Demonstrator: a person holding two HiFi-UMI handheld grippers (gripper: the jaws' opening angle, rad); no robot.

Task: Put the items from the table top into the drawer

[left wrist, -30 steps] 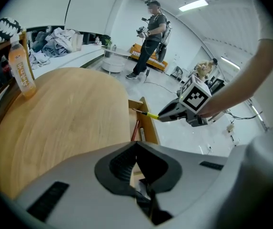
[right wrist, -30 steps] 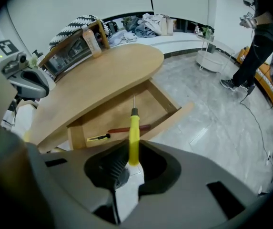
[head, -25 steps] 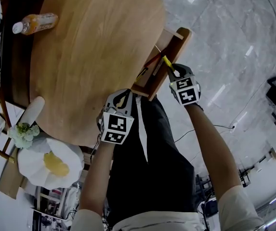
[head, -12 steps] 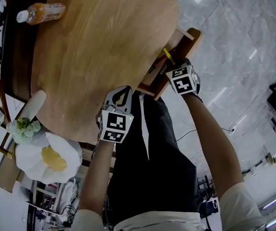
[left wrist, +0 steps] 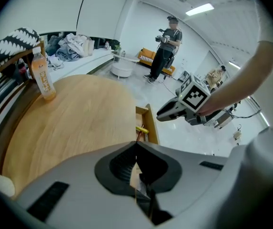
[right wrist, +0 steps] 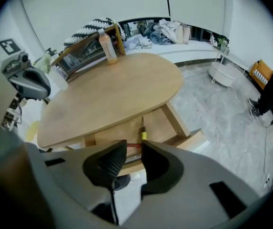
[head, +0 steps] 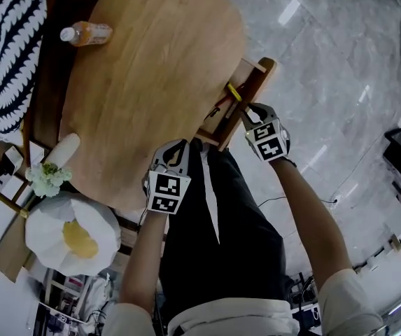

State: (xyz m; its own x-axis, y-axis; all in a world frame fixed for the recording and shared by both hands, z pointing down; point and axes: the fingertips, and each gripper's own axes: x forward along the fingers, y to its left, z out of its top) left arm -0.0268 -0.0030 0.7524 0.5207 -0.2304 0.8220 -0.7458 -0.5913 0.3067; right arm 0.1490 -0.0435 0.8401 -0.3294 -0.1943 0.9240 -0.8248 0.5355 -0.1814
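Right gripper view: the right gripper [right wrist: 132, 149], jaws just opened and empty, hangs above the drawer [right wrist: 178, 122] — the screwdriver [right wrist: 143, 135] lying askew inside may jam it on closing. The left gripper [left wrist: 136, 147] is clenched on nothing.

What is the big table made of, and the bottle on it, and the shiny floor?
Table: looks like wood, light and smooth, with grain lines showing. Bottle: probably clear plastic, since orange drink shows through, with a white cap. Floor: seems polished grey stone or tile, veined like marble and reflecting the ceiling lights.

One bottle [head: 86, 33], one table [head: 158, 82], one drawer [head: 259, 75]
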